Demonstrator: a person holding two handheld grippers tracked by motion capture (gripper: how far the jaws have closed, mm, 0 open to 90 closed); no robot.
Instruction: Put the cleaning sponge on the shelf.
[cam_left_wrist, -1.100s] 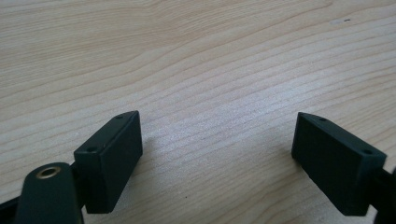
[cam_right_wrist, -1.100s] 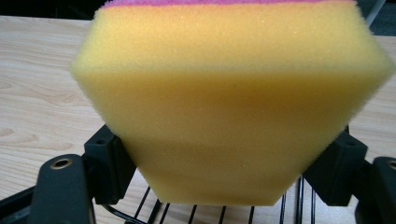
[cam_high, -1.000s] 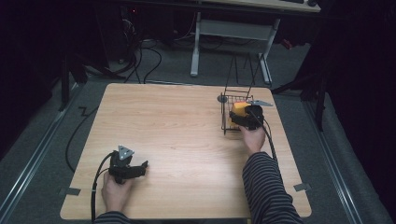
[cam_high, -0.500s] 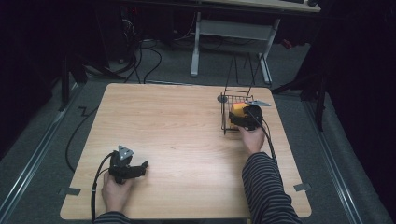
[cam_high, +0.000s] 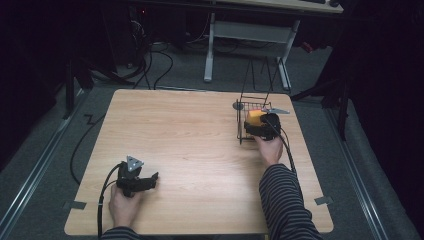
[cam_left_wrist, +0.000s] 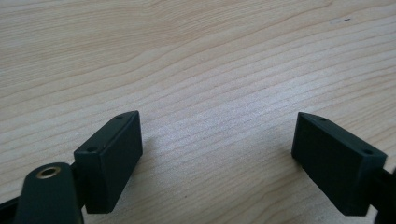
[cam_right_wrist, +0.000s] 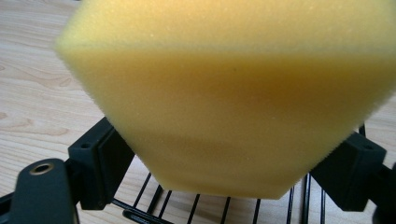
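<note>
Right gripper (cam_high: 257, 125) is over at the far right of the light wooden table (cam_high: 190, 145), w/ a soft yellow foam sponge (cam_right_wrist: 233, 102) squeezed between its 2 black jaws. In the right gripper view the foam bulges out above the jaws and pinches in where they press, so it's a firm clamp, prob. needed because foam gives so easily. The sponge (cam_high: 254, 117) sits at the top opening of a small black wire basket (cam_high: 243, 131) near the table's far right edge; the basket's floor wires (cam_right_wrist: 224, 207) run right under the foam. Can't tell if the sponge touches those wires or hangs just above them. My read: it's being put into or taken out of the basket, approached from the person's side so the tall wire handle at the back stays out of the way.

Left gripper (cam_high: 136, 181) lies low on the near left of the table, well apart from the basket, jaws spread wide w/ nothing but bare wood between them. Looks parked, i.e. not needed for this step, basket seems stable enough w/o a 2nd hold.
</note>
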